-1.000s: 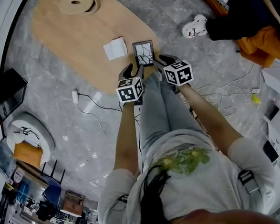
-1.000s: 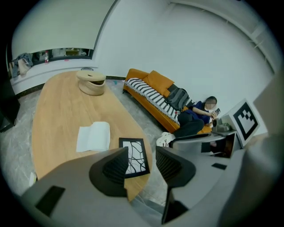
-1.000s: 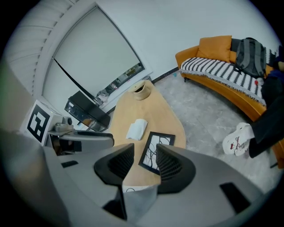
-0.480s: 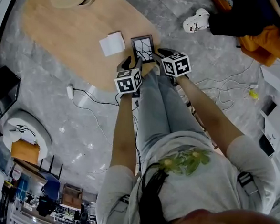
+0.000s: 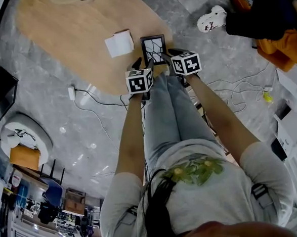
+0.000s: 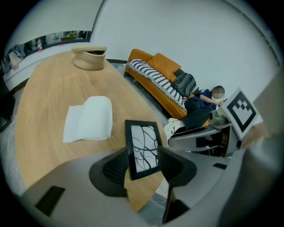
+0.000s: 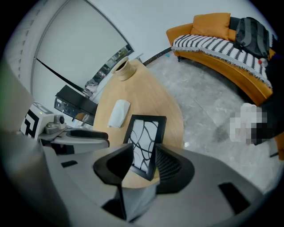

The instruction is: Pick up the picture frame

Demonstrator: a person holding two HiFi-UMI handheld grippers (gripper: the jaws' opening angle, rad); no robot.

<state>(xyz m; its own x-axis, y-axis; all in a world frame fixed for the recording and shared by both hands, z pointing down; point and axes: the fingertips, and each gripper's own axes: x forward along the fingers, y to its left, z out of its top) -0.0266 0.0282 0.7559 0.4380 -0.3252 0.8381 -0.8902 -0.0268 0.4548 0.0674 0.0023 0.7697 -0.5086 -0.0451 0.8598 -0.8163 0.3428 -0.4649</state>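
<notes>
Approach is in hand: the frame (image 5: pixel 153 50) lies flat at the table (image 5: pixel 72 39) edge, ungripped, sighted between the opening jaws of the left hand-held gripper (image 5: pixel 142 65) and right hand-held gripper (image 5: pixel 170 55); descent astride its edges, then closing, is judged needed.

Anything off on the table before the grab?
Nothing spilled. The picture frame lies flat, face up, near the edge of the table. Its black branching lines could be artwork or cracked glass; I cannot tell which.
</notes>
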